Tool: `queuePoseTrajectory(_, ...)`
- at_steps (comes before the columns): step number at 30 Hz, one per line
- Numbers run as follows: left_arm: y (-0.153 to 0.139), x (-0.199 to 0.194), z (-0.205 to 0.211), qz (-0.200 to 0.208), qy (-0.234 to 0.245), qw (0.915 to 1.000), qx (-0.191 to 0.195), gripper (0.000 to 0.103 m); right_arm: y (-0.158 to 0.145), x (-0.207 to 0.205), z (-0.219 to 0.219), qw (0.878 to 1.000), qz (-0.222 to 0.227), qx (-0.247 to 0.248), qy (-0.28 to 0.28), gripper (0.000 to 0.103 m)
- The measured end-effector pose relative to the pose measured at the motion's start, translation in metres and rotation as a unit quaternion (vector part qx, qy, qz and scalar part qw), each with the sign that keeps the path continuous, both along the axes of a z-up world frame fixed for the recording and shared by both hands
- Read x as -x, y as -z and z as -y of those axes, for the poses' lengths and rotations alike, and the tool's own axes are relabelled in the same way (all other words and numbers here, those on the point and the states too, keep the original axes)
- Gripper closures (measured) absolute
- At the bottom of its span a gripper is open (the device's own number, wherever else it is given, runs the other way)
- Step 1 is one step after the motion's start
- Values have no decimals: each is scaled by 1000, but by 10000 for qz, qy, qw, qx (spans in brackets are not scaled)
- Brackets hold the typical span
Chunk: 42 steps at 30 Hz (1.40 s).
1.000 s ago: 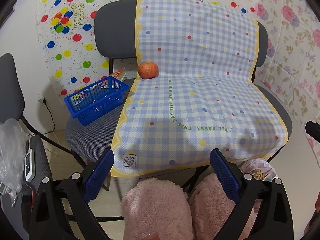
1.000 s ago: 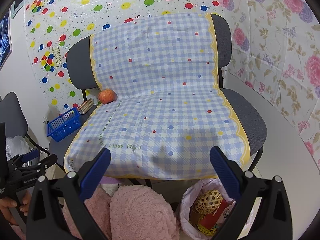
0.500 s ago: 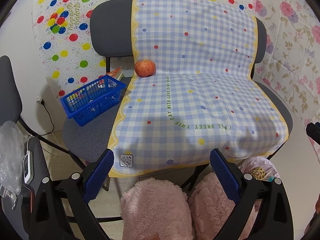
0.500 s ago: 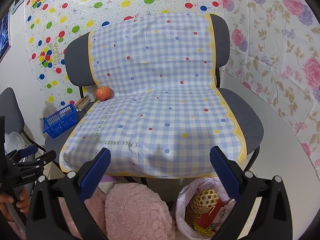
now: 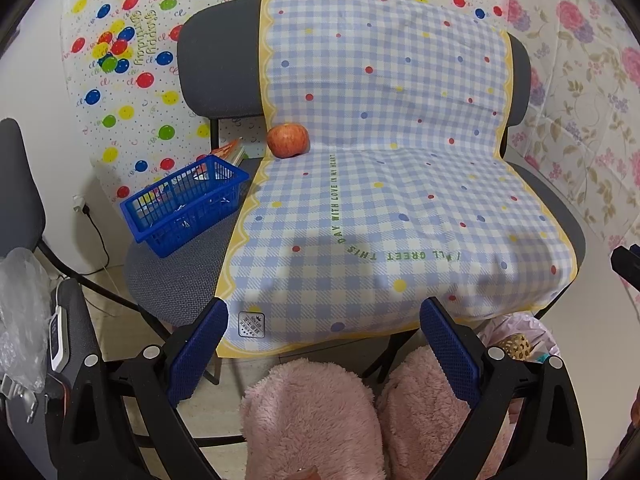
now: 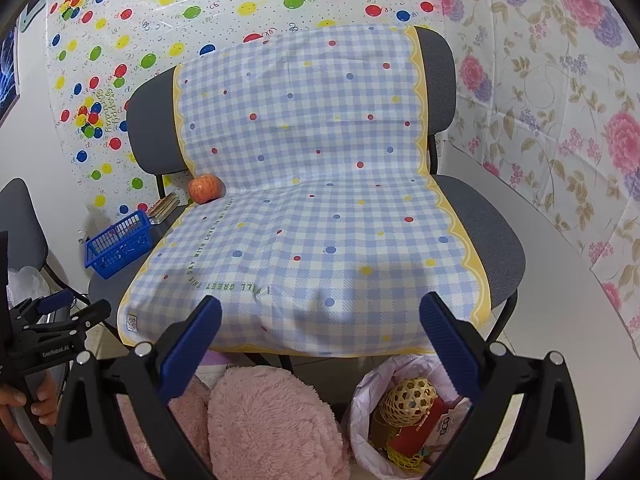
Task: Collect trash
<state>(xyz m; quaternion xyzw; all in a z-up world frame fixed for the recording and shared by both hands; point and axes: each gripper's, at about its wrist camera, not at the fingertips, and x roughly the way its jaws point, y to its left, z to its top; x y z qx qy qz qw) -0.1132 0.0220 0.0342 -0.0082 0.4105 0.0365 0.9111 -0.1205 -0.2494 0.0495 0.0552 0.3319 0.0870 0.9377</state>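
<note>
A white trash bag stands on the floor under the chair's front edge, holding a yellow woven ball, a red packet and other scraps; its top shows in the left wrist view. My left gripper is open and empty, in front of the checked cloth. My right gripper is open and empty, above the bag. The left gripper also shows at the right wrist view's left edge. An apple sits at the cloth's back left corner, also in the right wrist view.
Grey chairs carry the cloth. A blue basket with small items sits on the left seat, books behind it. Pink fluffy slippers are below the grippers. A clear plastic bag and another chair are at the left.
Both grippers have pulled back and up slightly, so the chair and cloth sit a little farther away and lower. Both stay open and empty.
</note>
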Motion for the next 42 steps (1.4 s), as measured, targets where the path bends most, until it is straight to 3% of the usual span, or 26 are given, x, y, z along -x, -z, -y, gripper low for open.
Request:
queuePoseTrajectory(34, 2, -1, 2, 99, 144, 9998, -68, 7, 10, 0, 3, 10000, -78, 30, 53, 6)
queuePoseTrajectory(38, 11, -9, 5, 167, 244, 9995, -86, 7, 19, -20, 8, 9999, -77, 125, 35, 6)
queuePoseTrajectory(42, 36, -21, 11, -97, 487, 9988, 15, 8, 59, -87, 32, 9949, -362, 816, 477, 6)
